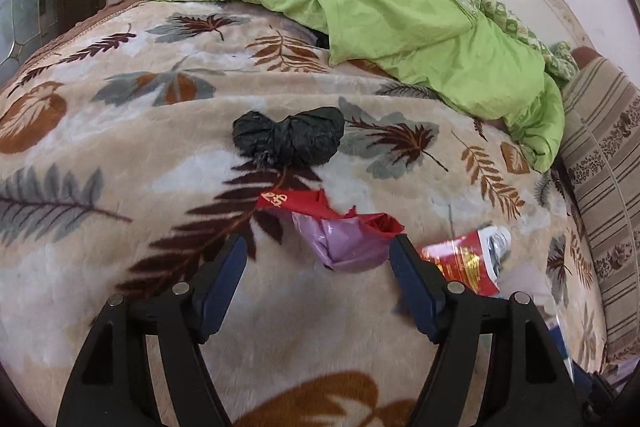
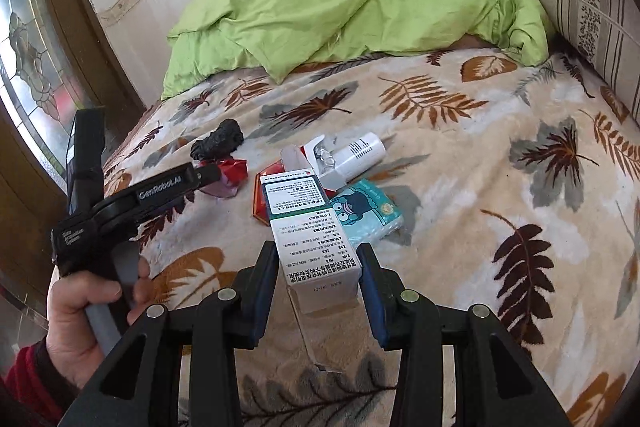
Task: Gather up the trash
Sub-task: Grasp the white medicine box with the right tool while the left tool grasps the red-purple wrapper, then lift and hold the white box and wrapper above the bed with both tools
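Right gripper (image 2: 319,269), bottom centre, clamps a printed carton (image 2: 310,227); left gripper (image 1: 318,259) hangs unclenched before a red-and-lilac wrapper (image 1: 340,235) at lower centre, likely the next pickup, needing a short advance.

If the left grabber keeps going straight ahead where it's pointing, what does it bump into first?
Probably the crumpled purple and red wrapper, lying on the leaf-print blanket just ahead of the open left gripper. The black bag lies farther along that line. Depth is hard to judge through the fisheye.
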Tool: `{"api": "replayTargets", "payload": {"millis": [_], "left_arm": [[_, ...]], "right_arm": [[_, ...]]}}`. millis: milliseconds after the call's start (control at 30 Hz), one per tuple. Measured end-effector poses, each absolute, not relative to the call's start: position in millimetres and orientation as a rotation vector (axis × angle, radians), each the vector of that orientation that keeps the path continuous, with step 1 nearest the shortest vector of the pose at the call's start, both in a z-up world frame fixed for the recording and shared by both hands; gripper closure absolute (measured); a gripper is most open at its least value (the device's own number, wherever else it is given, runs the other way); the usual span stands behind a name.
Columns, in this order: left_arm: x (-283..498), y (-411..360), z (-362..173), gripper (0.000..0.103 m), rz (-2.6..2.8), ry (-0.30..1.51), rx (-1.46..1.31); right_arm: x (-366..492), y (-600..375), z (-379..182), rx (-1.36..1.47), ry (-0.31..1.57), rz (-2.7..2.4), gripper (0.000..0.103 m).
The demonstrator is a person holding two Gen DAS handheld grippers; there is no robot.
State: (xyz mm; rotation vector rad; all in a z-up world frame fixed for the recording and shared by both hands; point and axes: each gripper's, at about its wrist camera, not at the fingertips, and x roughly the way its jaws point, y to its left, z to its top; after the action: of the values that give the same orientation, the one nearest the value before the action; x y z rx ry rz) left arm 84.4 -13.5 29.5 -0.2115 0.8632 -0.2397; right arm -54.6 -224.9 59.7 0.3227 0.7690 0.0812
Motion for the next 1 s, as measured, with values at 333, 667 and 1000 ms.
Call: {"api": "replayTargets", "payload": {"millis": [333,667,1000], "left_arm": [[93,-38,25,0.07,-0.338,0.847,-0.151],[56,-32,47,0.073,-0.331,0.777,-0.107],[-36,-36,77,0.073,-0.4,0.723,-0.011]], "right_arm": [[-50,-232,60,0.325,0.759,0.059,0.06],[-59,-233,69,0.316,0.712,0.042,0.06],[-91,-234,81,0.301,0.671,0.047,0.06]]}}
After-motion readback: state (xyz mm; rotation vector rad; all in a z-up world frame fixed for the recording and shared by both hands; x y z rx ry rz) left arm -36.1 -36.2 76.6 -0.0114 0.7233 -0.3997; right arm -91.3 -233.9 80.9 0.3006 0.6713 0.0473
